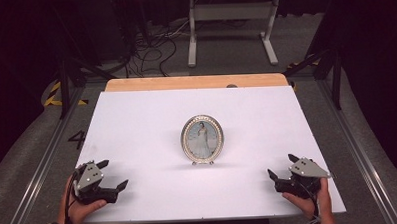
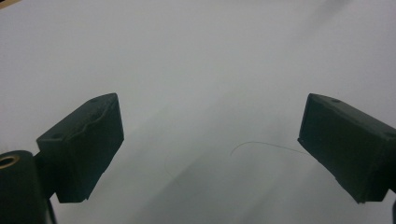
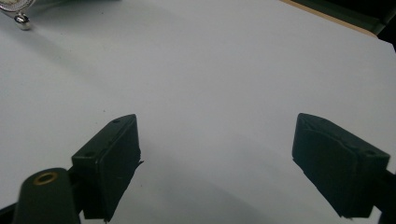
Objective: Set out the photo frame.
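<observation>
An oval silver picture frame (image 1: 202,139) with a beaded rim stands upright on small feet at the middle of the white table (image 1: 137,124); it holds a picture of a figure in a pale dress. My left gripper (image 1: 112,175) rests near the front left corner, held by a hand, open with nothing between its jaws. My right gripper (image 1: 282,166) sits near the front right corner, also open and empty. One foot of the frame (image 3: 21,19) shows at the top left of the right gripper view. The left gripper (image 2: 210,149) looks onto bare white surface.
A wooden strip (image 1: 195,82) runs along the table's far edge. Beyond it on the floor are tangled cables (image 1: 154,48) and a white metal stand (image 1: 231,26). Metal rails (image 1: 48,152) flank the table on both sides. A thin hair (image 2: 266,144) lies on the white surface.
</observation>
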Demonstrator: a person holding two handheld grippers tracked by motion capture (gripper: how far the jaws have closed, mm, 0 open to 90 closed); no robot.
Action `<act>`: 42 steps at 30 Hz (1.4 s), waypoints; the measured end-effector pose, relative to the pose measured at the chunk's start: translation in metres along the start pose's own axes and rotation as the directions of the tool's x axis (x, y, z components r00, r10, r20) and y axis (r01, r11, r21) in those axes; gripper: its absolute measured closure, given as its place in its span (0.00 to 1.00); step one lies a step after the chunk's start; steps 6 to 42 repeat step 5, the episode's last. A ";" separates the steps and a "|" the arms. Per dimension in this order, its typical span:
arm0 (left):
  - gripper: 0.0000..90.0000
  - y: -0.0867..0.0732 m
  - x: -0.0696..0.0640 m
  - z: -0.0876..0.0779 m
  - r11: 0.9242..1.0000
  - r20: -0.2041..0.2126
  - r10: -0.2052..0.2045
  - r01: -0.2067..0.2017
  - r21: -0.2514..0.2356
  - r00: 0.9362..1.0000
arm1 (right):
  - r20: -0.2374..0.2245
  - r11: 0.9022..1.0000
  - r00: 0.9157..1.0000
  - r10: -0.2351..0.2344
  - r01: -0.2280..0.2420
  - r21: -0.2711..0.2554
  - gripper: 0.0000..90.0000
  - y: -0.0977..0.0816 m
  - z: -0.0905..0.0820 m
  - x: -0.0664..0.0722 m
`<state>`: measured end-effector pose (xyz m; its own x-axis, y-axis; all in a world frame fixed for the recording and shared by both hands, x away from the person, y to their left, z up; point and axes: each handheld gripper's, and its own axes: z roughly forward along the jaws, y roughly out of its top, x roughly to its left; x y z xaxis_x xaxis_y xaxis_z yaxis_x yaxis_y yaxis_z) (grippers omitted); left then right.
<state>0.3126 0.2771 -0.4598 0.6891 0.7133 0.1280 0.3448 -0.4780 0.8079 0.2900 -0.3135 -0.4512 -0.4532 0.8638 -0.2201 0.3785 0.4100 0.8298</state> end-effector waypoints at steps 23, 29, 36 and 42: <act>0.08 0.001 0.000 0.001 1.000 -0.007 -0.013 0.013 -0.002 1.000 | 0.007 1.000 1.000 0.008 -0.008 -0.001 0.16 0.000 0.000 0.000; 0.08 0.001 0.000 0.001 1.000 -0.007 -0.013 0.013 -0.002 1.000 | 0.007 1.000 1.000 0.008 -0.008 -0.001 0.16 0.000 0.000 0.000; 0.08 0.001 0.000 0.001 1.000 -0.007 -0.013 0.013 -0.002 1.000 | 0.007 1.000 1.000 0.008 -0.008 -0.001 0.16 0.000 0.000 0.000; 0.08 0.001 0.000 0.001 1.000 -0.007 -0.013 0.013 -0.002 1.000 | 0.007 1.000 1.000 0.008 -0.008 -0.001 0.16 0.000 0.000 0.000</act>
